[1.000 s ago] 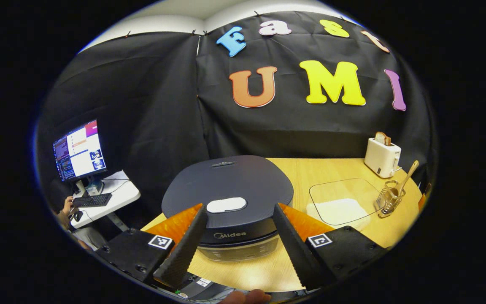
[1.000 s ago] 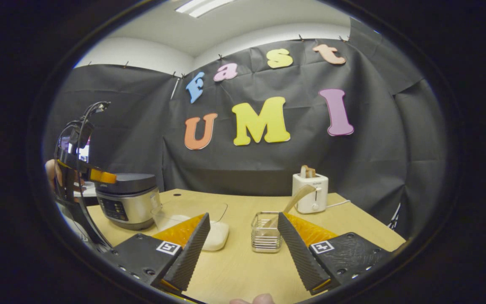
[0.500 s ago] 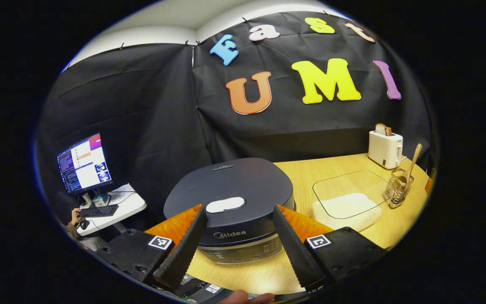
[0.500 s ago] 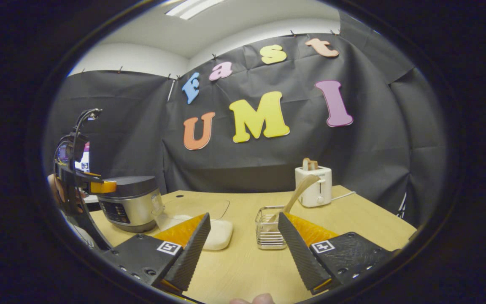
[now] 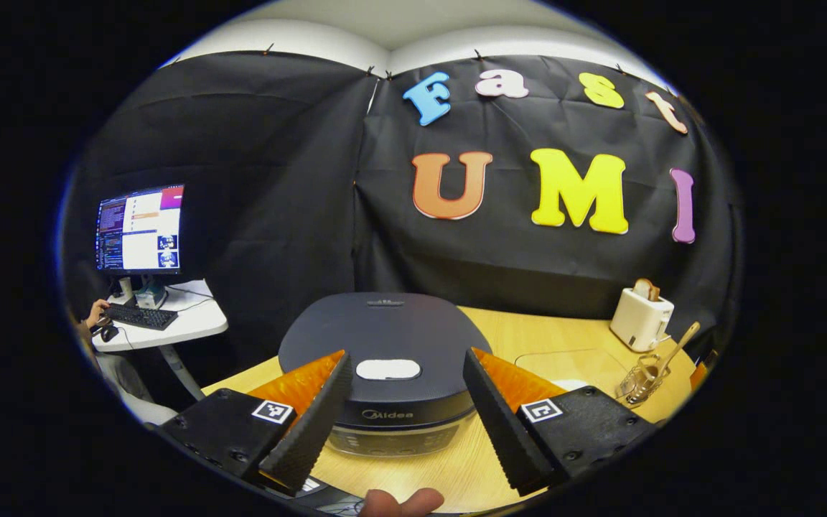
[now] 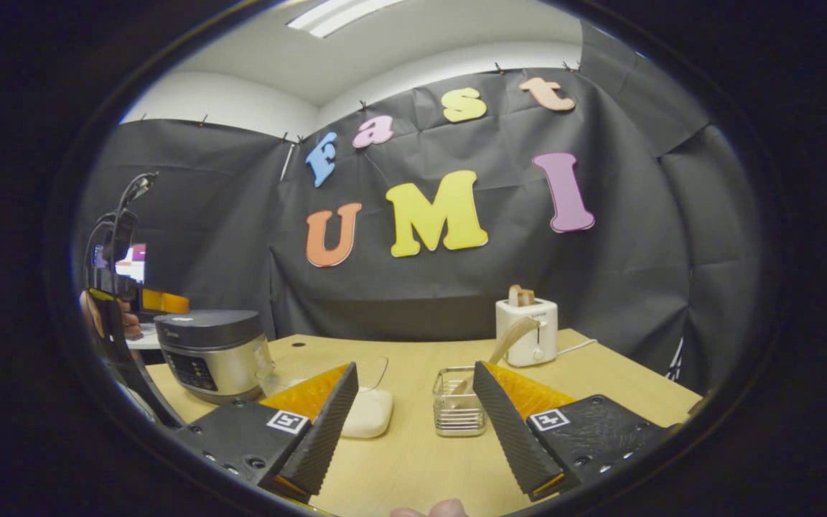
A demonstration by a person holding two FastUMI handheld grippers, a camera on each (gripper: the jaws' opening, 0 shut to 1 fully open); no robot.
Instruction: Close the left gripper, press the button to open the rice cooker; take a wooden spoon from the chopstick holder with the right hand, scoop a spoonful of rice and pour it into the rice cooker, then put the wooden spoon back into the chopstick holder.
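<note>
hovering just in front of the closed rice cooker [image 5: 385, 359], the left gripper [image 5: 406, 424] has its jaws wide apart, the pale lid button [image 5: 388, 369] between them. bring them fully together first, then press squarely down. the right gripper [image 6: 413, 424], jaws apart, faces the wooden spoon [image 6: 503, 348] in the chopstick holder [image 6: 459, 402].

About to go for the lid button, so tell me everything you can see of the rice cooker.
The rice cooker is a squat, rounded-square appliance with a dark, matte lid and a silvery body. The lid is shut and lies flat. A pale oval button sits near the lid's front edge, above a control panel on the front face. It stands upright at the wooden table's left end. The left claw is open, framing it without touching.
</note>
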